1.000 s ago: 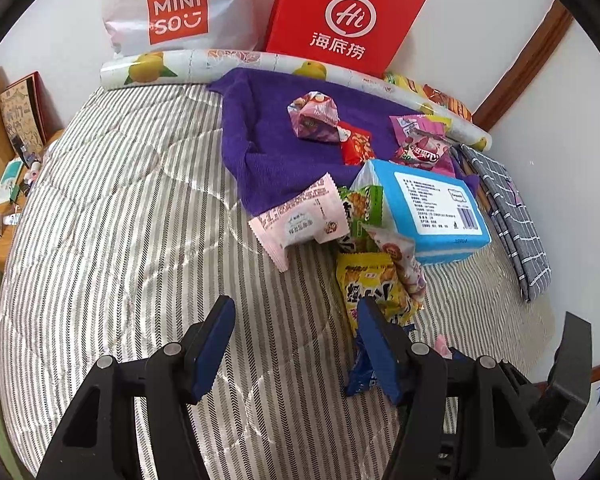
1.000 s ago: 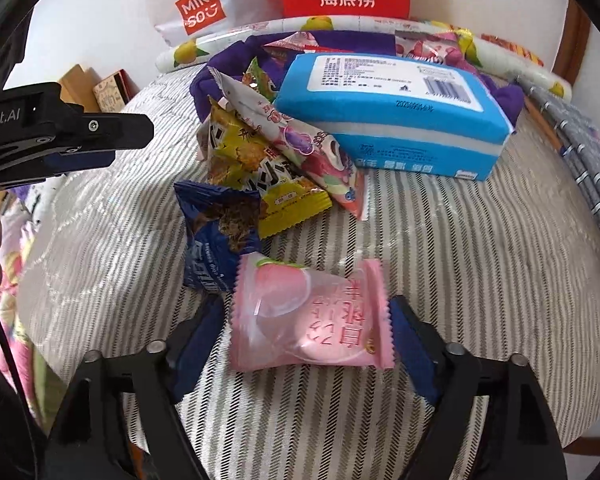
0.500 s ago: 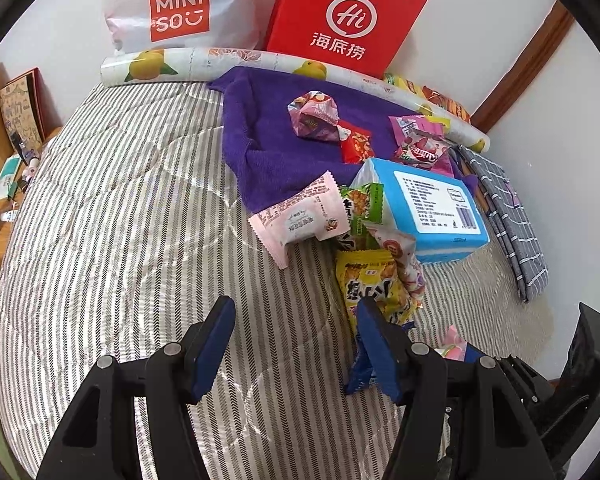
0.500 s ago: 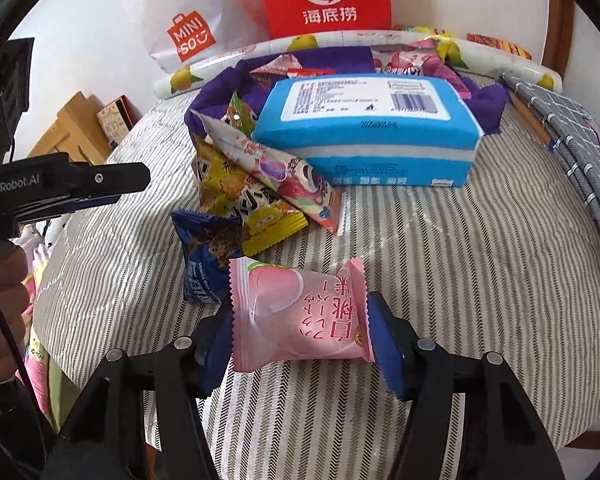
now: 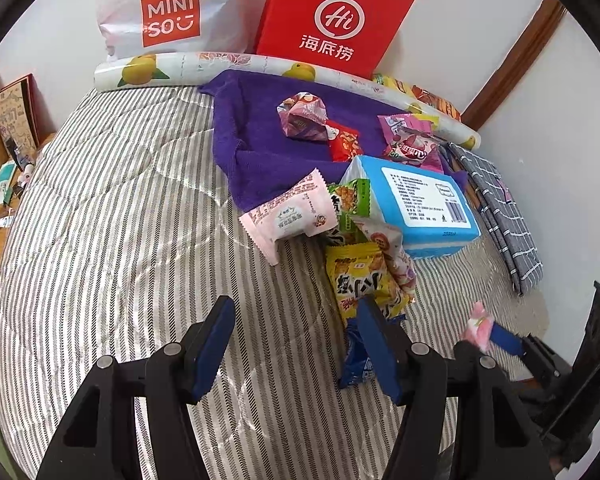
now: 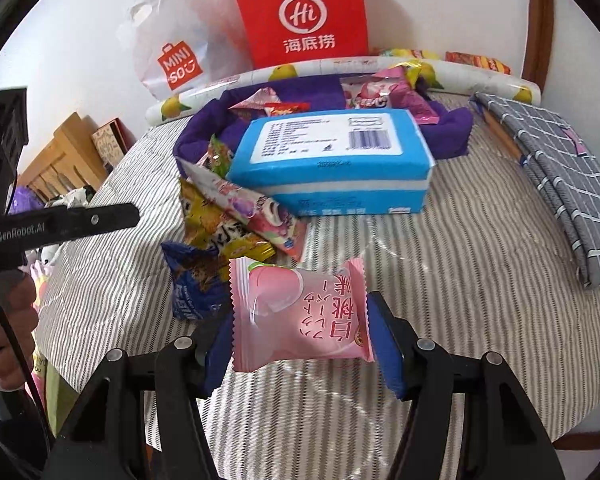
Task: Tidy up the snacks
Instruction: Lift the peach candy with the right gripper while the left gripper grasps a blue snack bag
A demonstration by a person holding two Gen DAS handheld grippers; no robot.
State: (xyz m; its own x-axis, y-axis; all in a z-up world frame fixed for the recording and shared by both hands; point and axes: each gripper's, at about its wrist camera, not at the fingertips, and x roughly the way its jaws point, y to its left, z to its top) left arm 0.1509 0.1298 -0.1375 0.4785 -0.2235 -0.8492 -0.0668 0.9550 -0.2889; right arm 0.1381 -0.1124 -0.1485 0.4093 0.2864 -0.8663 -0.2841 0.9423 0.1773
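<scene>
Blue-padded fingers (image 6: 384, 344) of the right gripper (image 6: 300, 340) are pressed against both short ends of a pink peach snack packet (image 6: 300, 316), which is held clear of the striped mattress (image 6: 460, 280). Its jaws have just been closing, with the packet between them. From the left wrist view, the same packet (image 5: 478, 326) is seen only as a small pink edge at the tip of the right gripper (image 5: 496, 336), low on the right.

Nothing is held by the left gripper (image 5: 292, 340); its jaws are parted to a middling width over bare mattress (image 5: 100, 240). A dark blue snack pack (image 5: 356, 364) is seen just beside its right-hand finger, partly hidden by it. Whether the two touch cannot be told.

Beyond the held packet, the rest of the snacks are heaped against a blue tissue pack (image 6: 332, 160): a yellow packet (image 5: 360, 276), a long pink-and-white packet (image 6: 248, 208), a green packet (image 5: 348, 204), and a pale pink packet (image 5: 292, 212). More snacks are laid on a purple towel (image 5: 256, 132) behind them. A red paper bag (image 6: 304, 16) and a white plastic bag (image 5: 168, 12) are propped against the wall. A grey checked cloth (image 6: 560, 172) is folded at the right edge of the mattress.
</scene>
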